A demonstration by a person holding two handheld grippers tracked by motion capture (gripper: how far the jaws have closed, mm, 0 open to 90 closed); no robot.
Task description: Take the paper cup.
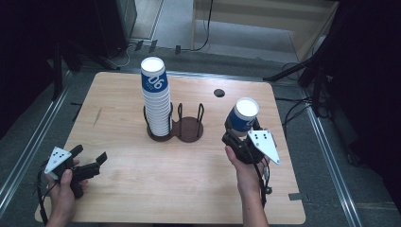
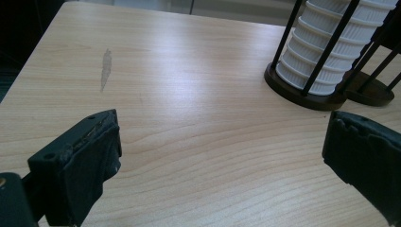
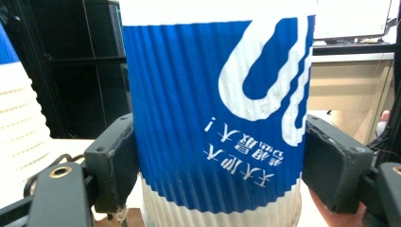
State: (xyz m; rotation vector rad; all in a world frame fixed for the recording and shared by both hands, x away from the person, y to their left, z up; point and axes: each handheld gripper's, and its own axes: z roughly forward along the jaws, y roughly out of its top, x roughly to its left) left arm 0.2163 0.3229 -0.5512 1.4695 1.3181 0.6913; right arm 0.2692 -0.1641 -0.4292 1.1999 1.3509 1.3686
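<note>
Blue and white, the paper cup [image 1: 244, 115] sits pinched upside down in the right tool [image 1: 242, 137] above the bench [image 1: 123, 189], right of the rack [image 1: 189, 128], while the left tool [image 1: 90, 158] gapes empty, and squeezing harder might crush it.

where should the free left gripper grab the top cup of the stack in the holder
Grip the top cup across its blue ribbed wall just under the base, coming level from the left gripper's side. It sits upside down, well above the holder's wire posts, so lift straight up.
</note>
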